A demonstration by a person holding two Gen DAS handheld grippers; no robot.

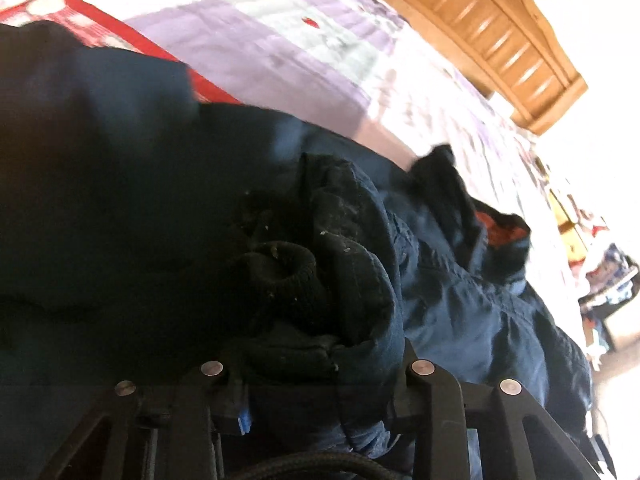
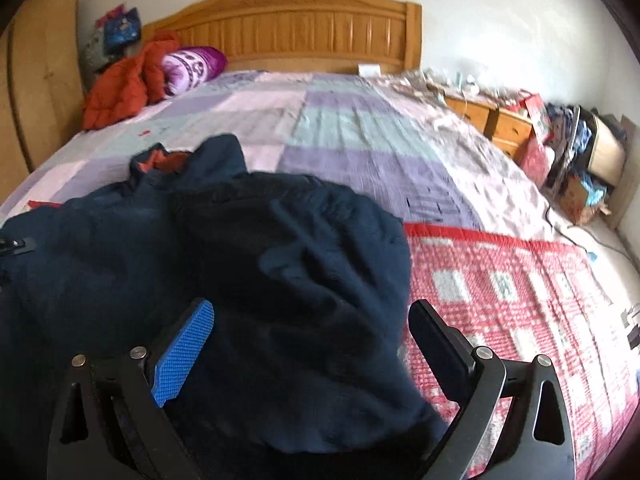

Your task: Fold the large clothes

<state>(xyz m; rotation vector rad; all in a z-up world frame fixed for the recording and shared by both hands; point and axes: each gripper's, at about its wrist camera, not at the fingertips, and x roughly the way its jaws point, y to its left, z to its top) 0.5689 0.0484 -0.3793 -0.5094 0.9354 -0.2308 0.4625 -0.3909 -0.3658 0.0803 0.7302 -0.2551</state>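
Dark navy jacket (image 2: 248,264) lay bunched across the lower left and centre of the right wrist view, on the bed (image 2: 360,152), whose quilt showed lilac and pale green patches above and a red checked panel at lower right. Your right tool (image 2: 312,340) stood wide open at the bottom of that frame: the blue-padded finger (image 2: 184,352) sat left of a fold of the jacket, the black finger (image 2: 440,344) right of it, and neither pad pressed on the cloth. In the left wrist view, your left tool (image 1: 320,364) sat at the bottom centre with its jaws drawn partly in, a rolled sleeve end with a black knit cuff (image 1: 288,276) bunched between them; the fingertips were buried in fabric, so the grip appeared closed on the jacket. An orange lining showed at the jacket's collar, upper left of the right wrist view. Wooden headboard (image 2: 296,28) spanned the top, with an orange garment (image 2: 124,84) and a purple pillow (image 2: 192,64) at upper left.
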